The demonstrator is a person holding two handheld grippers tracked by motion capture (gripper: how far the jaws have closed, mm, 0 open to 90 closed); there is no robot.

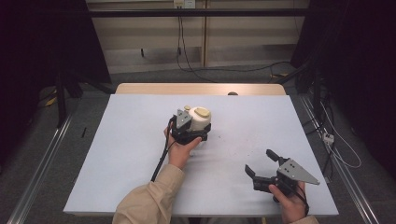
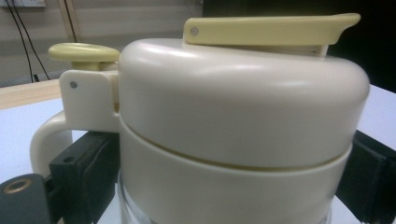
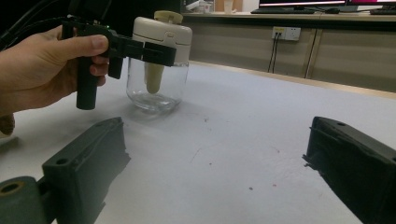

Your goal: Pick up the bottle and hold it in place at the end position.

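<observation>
A glass jug with a cream lid and pale yellow lever [image 1: 201, 116] stands upright near the middle of the white table [image 1: 135, 154]. My left gripper [image 1: 192, 130] is shut on the jug's cream collar, one black jaw on each side. The left gripper view has the jug [image 2: 233, 107] close up between the pads [image 2: 84, 163], its handle at the left. From the right gripper view the jug [image 3: 159, 74] stands at the far left, with the left gripper [image 3: 149, 50] clamped below its lid. My right gripper [image 1: 258, 160] is open over the table's front right, holding nothing, jaws wide apart [image 3: 215, 154].
The table's wooden far edge [image 1: 201, 88] shows beyond the white surface. Small dark specks [image 3: 252, 186] mark the tabletop between the right jaws. Cables [image 1: 187, 60] lie on the floor behind, and metal rails [image 1: 42, 163] run along both sides.
</observation>
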